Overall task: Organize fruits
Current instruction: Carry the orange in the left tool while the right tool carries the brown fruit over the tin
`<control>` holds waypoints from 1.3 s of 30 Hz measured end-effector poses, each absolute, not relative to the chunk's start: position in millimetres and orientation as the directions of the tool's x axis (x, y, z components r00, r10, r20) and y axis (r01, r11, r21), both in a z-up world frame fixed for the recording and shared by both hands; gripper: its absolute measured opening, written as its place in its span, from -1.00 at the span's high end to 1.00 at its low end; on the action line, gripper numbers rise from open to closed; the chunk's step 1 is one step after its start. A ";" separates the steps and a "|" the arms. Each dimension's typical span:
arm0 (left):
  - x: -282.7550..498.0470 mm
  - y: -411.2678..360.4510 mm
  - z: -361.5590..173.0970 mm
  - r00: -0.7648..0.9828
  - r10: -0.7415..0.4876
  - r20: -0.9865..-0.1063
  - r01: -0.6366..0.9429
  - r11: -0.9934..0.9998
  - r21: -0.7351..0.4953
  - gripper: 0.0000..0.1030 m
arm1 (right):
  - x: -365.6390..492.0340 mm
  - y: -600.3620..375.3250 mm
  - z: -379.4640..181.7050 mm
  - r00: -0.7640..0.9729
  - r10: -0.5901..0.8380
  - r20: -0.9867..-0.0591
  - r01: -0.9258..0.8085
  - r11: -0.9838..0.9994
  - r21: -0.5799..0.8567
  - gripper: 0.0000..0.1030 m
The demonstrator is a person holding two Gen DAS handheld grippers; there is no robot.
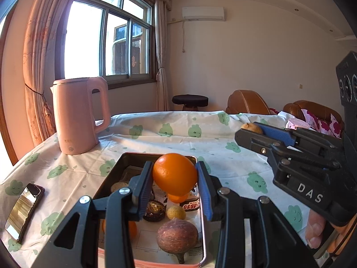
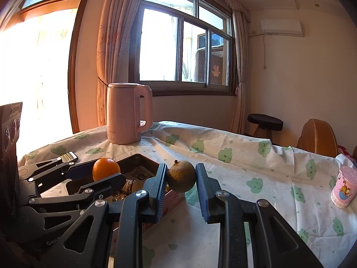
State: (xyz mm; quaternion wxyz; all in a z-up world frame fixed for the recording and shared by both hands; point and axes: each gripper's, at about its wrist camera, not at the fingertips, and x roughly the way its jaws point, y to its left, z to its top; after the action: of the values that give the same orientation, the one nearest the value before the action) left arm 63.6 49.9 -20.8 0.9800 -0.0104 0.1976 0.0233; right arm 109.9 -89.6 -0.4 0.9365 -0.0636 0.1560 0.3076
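My left gripper (image 1: 175, 178) is shut on an orange (image 1: 175, 174) and holds it above a rectangular metal tin (image 1: 116, 167). The tin holds a brown round fruit with a stem (image 1: 177, 236), a small yellow fruit (image 1: 176, 212), other oranges (image 1: 177, 198), a walnut-topped pastry (image 1: 154, 210) and a snack pack. My right gripper (image 2: 181, 176) is shut on a brown-green round fruit (image 2: 181, 175) and holds it above the cloth, right of the tin (image 2: 138, 159). The left gripper with the orange (image 2: 106, 168) shows in the right wrist view, and the right gripper (image 1: 250, 131) in the left wrist view.
A pink kettle (image 1: 78, 116) stands at the back left of the table with the white, green-patterned cloth (image 1: 156, 138). A phone (image 1: 23, 210) lies at the left. A pink cup (image 2: 343, 186) stands at the right. A stool and brown chairs stand behind the table.
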 end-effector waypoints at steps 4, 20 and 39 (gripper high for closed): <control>64.6 62.2 -22.0 0.915 0.062 -0.398 -0.076 0.997 -0.019 0.22 | 108.0 -79.7 3.3 0.754 0.568 -0.330 -0.610 0.791 -0.034 0.46; 65.6 108.0 -26.9 0.894 0.129 -0.430 -0.157 0.987 -0.030 0.22 | 111.4 -48.1 -1.4 0.723 0.589 -0.362 -0.644 0.764 -0.042 0.46; 84.6 124.2 -40.3 0.857 0.154 -0.491 -0.176 0.984 0.000 0.22 | 127.1 -16.9 -25.4 0.666 0.584 -0.464 -0.666 0.746 -0.017 0.46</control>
State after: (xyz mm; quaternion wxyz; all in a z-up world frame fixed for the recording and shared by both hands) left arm 84.6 124.2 -40.3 0.9634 -0.0223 0.2530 0.0855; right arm 127.1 -16.9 -25.4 0.9080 -0.0930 0.2202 0.3442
